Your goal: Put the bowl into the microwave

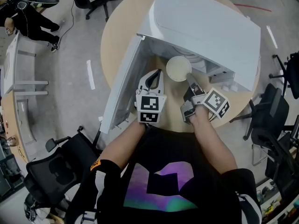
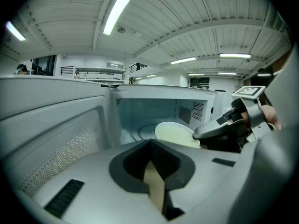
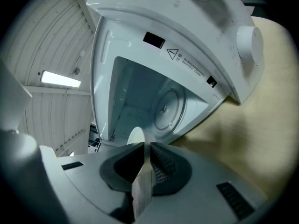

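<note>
head view: the microwave (image 1: pixel 210 27) lid side blocks most of its cavity from me, and the right gripper (image 1: pixel 190 80) covers the near rim of the bowl (image 1: pixel 178 68), which it holds at the cavity mouth. the bowl is round, pale cream and plain. the left gripper (image 1: pixel 153 77) sits just beside it, by the open door (image 1: pixel 122 85), which swings out to the left. the table (image 1: pixel 124 27) is round, light wood. around it i see grey floor (image 1: pixel 70 78) and black chairs (image 1: pixel 56 167), partly cut off at the edges.

left gripper view: my jaws are pressed together with nothing between them, dark pads meeting at a point. the gripper body cuts off the bowl's lower part. the door's dotted mesh window fills the left. above is a white ribbed ceiling (image 2: pixel 187 13) with strip lights (image 2: pixel 117 10).

right gripper view: the jaws pinch the bowl's rim, so i see the bowl only edge-on, as a thin white sliver. their pads are cross-hatched. inside lies a round turntable (image 3: pixel 164 108), and the panel carries a smooth round knob (image 3: pixel 250 43). the label (image 3: pixel 174 52) print is too small to read.
</note>
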Motion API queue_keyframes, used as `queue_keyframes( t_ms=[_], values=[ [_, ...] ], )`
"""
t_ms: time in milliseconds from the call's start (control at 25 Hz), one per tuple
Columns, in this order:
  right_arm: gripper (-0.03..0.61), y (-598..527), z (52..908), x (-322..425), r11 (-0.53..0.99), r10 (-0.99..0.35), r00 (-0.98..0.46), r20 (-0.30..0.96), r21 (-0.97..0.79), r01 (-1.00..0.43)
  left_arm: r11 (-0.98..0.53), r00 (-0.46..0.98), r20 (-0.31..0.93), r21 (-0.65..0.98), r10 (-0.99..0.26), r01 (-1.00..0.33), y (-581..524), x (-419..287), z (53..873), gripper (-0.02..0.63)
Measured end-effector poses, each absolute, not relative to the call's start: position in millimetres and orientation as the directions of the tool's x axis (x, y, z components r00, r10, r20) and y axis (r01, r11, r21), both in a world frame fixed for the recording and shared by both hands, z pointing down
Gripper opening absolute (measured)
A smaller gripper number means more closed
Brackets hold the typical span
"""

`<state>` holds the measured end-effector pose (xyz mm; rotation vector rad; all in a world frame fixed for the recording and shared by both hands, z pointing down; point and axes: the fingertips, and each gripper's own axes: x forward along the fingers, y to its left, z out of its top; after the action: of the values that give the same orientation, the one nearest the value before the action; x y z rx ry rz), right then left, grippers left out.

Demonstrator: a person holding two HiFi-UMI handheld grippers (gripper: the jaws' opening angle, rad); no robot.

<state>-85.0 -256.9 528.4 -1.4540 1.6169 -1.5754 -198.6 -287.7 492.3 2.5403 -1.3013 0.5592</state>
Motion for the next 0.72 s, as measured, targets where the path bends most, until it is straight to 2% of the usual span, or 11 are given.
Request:
queue_keyframes(
  t_ms=[720],
  values=[
    [0.051, -272, 538, -77, -0.239, -0.886, -0.308, 0.346, -0.911, -0.337, -0.587, 0.531, 0.452, 0.019, -0.717, -0.809, -310, -192, 499, 0.046]
  ],
)
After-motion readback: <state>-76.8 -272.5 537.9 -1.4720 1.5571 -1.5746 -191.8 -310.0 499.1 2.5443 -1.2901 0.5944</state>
